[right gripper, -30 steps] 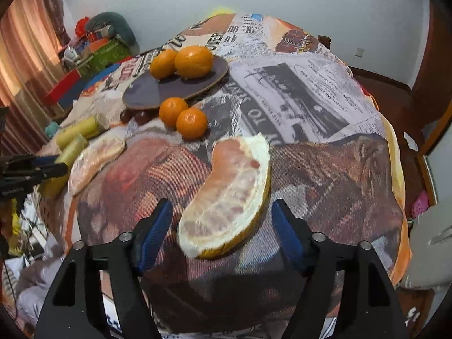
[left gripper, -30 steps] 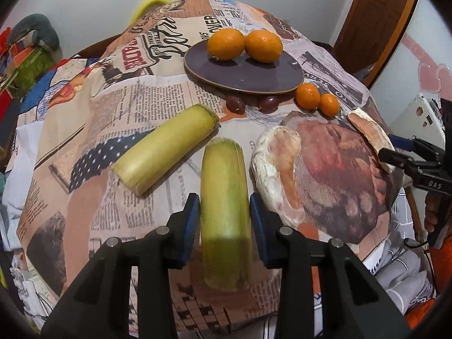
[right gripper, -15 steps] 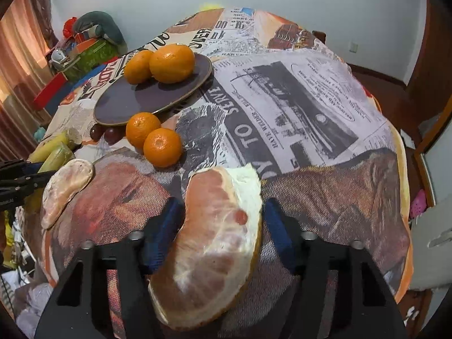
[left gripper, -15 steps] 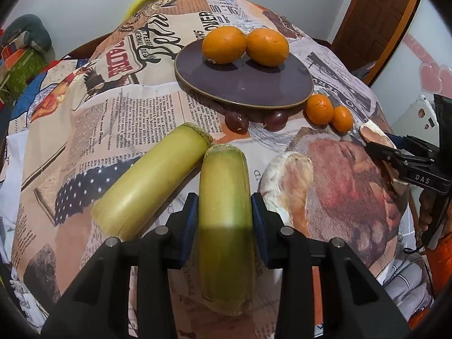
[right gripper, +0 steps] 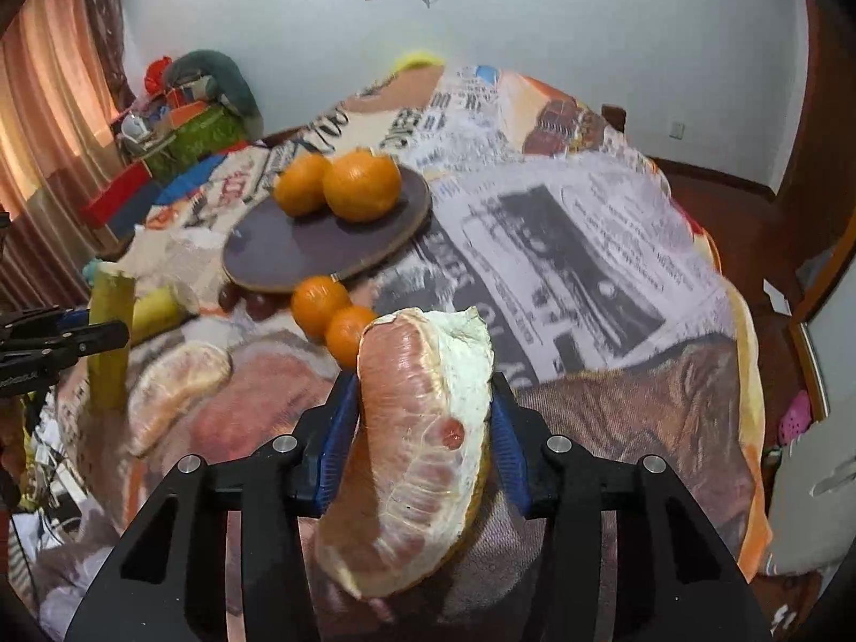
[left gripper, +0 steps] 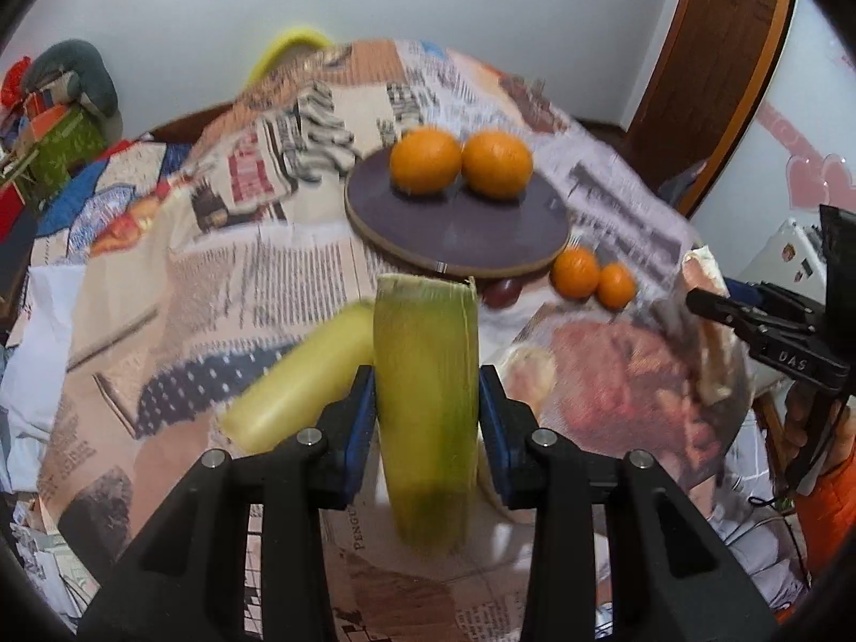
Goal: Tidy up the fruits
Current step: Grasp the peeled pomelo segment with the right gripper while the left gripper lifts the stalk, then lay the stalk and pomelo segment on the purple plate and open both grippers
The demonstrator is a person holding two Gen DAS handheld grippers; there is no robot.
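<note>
Above a newsprint-covered counter [left gripper: 224, 278], the left claw [left gripper: 425, 412] grips a green stalk [left gripper: 428, 374] while the right claw [right gripper: 422, 428], jaws closing, clamps a peeled pomelo wedge [right gripper: 422, 428], near a plate [right gripper: 299, 246] bearing two oranges [right gripper: 361, 187].

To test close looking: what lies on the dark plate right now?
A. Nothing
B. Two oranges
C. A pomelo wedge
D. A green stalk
B: two oranges sit on the plate; the wedge and stalk are in the grippers.
</note>
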